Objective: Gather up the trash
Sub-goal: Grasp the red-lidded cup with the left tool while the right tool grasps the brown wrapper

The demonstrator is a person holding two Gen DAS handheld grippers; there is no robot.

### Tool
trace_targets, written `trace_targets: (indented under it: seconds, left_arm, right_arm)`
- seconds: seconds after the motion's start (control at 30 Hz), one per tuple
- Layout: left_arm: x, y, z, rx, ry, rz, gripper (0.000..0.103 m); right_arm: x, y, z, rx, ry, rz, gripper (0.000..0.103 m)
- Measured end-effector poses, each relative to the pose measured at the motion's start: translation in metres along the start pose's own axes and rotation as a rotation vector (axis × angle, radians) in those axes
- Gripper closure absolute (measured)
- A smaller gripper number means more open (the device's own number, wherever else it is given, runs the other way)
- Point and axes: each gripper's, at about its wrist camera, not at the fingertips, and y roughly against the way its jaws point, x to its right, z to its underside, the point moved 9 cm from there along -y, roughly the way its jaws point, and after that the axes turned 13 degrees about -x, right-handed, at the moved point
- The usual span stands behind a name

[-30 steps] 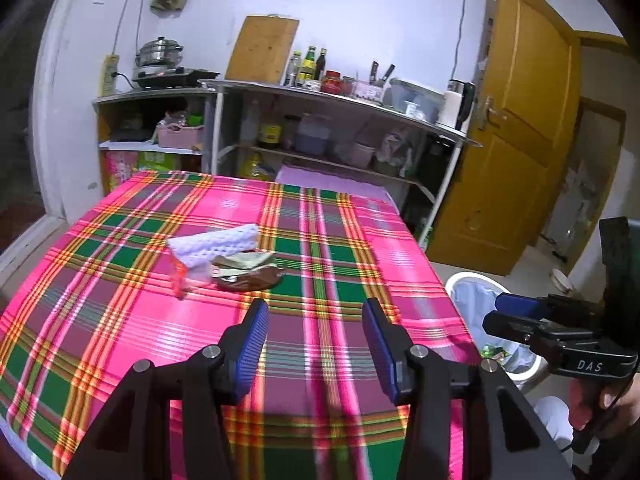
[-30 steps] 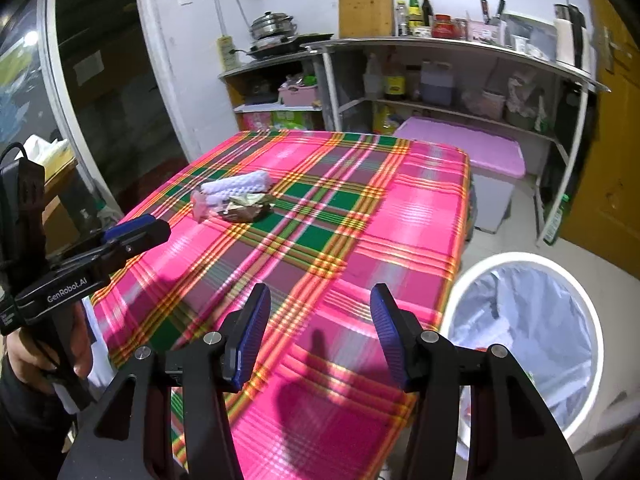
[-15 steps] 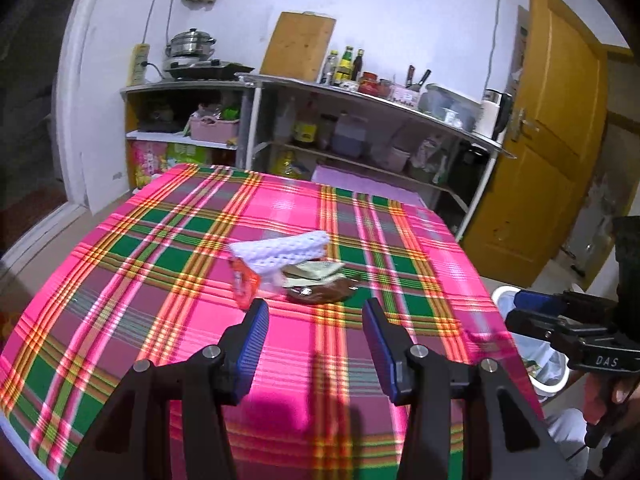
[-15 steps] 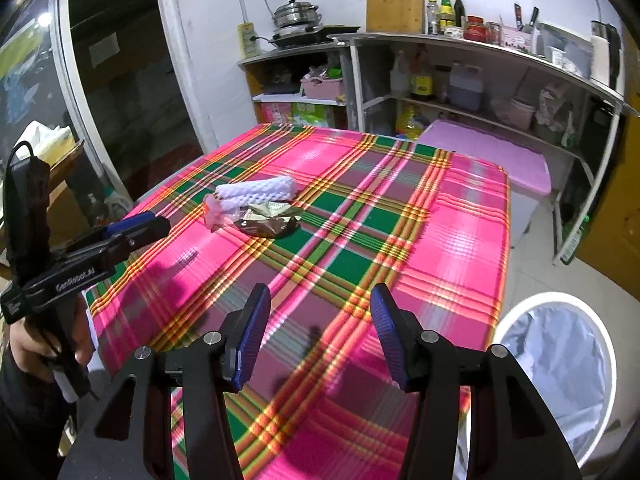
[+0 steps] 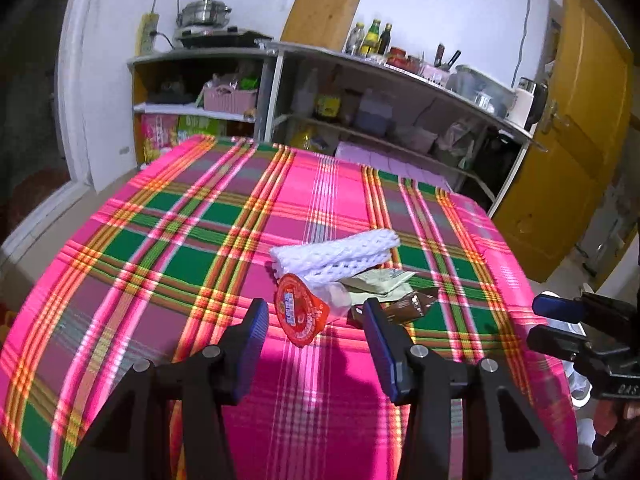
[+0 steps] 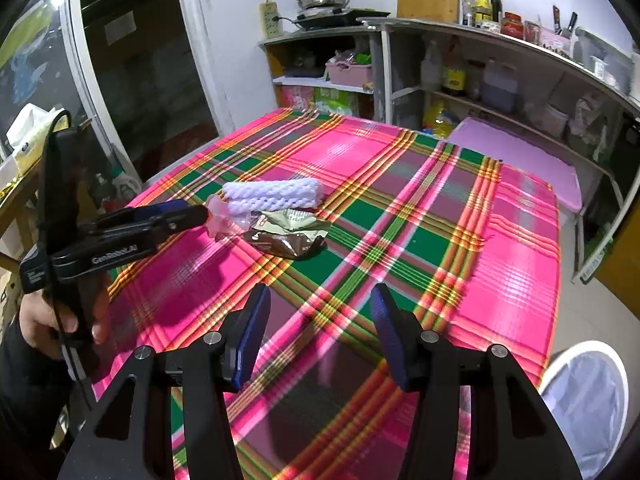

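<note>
Since the earlier frames both grippers have come forward over the counter [image 5: 120, 264], so the small heap of trash now sits larger and lower in both views, and in the left wrist view it has reached the fingertips. Going left to right in that view, the left gripper [image 5: 316, 320] has its blue-padded fingers [image 5: 252, 336] apart with nothing pressed between them; the red-lidded jelly cup [image 5: 301, 312] lies in the gap near the tips, at 12 o'clock from the gripper, not touched by either pad as far as can be seen. Just behind it, toward 1 o'clock, lies the white foam net sleeve [image 5: 336, 254], then a pale green wrapper [image 5: 380, 284] and a brown wrapper [image 5: 412, 306] touching the heap's right side. At 3 o'clock the right gripper [image 5: 560, 320] enters from the frame's edge. In the right wrist view the left gripper [image 6: 192, 212] reaches in from 9 o'clock, held by a hand [image 6: 48, 316], its tips at the cup [image 6: 218, 216]. The right gripper [image 6: 320, 320] hangs over bare plaid cloth, fingers apart and empty, with the heap at 11 o'clock. A white-rimmed bin [image 6: 560, 364] with a liner stands on the floor at 4 o'clock, beside the counter.
</note>
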Motion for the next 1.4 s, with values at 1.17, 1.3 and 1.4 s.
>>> trace_targets:
  seconds: [1.17, 1.3, 1.4]
  left_arm:
    - [-0.017, 0.011, 0.009, 0.033, 0.052, 0.086, 0.097]
    - [-0.021, 0.014, 0.011, 0.035, 0.062, 0.085, 0.097]
    - [-0.022, 0.016, 0.013, 0.036, 0.066, 0.086, 0.097]
  right_arm:
    - [-0.030, -0.085, -0.046, -0.136, 0.166, -0.028, 0.050]
    - [-0.041, -0.083, -0.039, -0.150, 0.223, -0.046, 0.057]
    - [-0.050, -0.082, -0.035, -0.153, 0.265, -0.054, 0.062]
